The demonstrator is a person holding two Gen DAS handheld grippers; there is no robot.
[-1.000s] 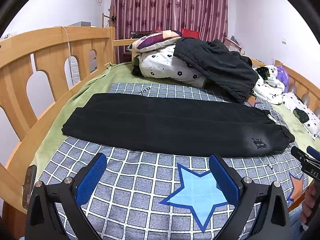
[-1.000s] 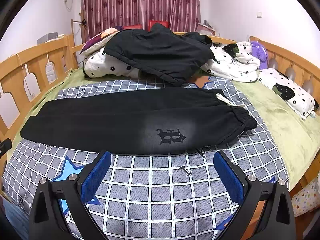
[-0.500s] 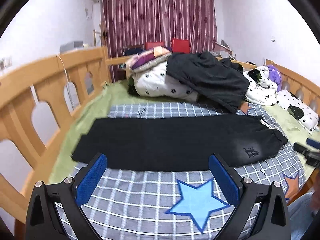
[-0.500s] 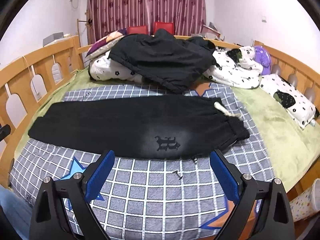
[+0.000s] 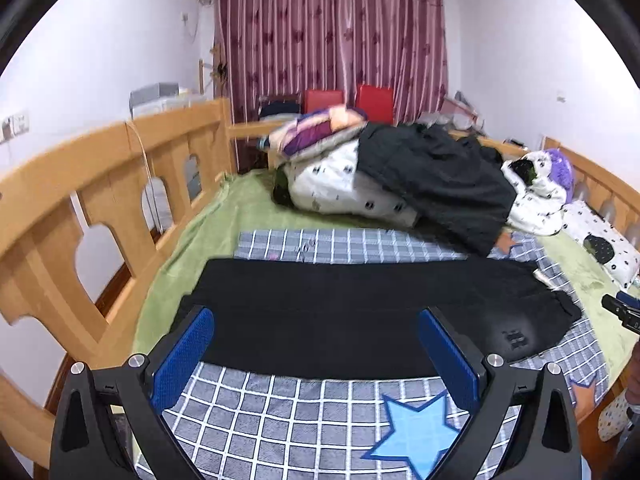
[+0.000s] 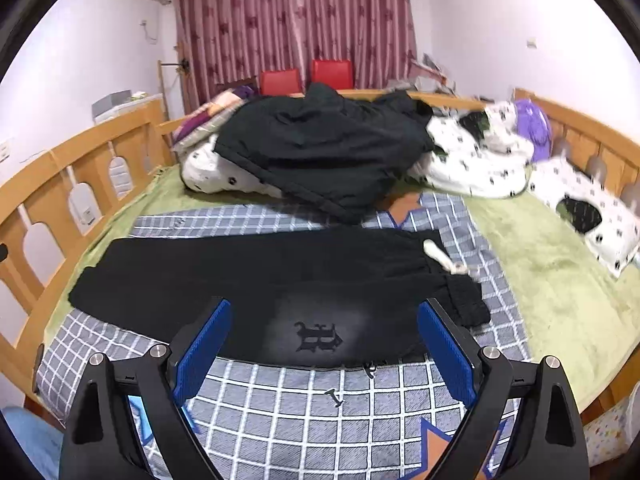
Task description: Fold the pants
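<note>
Black pants (image 5: 340,312) lie flat and folded lengthwise across a checked blanket (image 5: 288,424) on the bed, leg cuffs at the left and waistband with a white drawstring (image 6: 442,258) at the right. A gothic logo (image 6: 318,336) shows near the front edge. My left gripper (image 5: 316,356) is open and empty, held above the front of the bed near the cuff half. My right gripper (image 6: 324,352) is open and empty, held above the logo and waist half. The right gripper's tip (image 5: 620,312) shows at the right edge of the left wrist view.
A pile of bedding with a black jacket (image 6: 320,148) lies behind the pants. White spotted pillows (image 6: 592,212) sit on the green sheet at the right. A wooden rail (image 5: 92,200) runs along the left side and far end. Red chairs (image 5: 372,98) stand before the curtain.
Both grippers have pulled back and risen from the bed, so the pants look smaller and farther. Both stay open. The pants have not moved.
</note>
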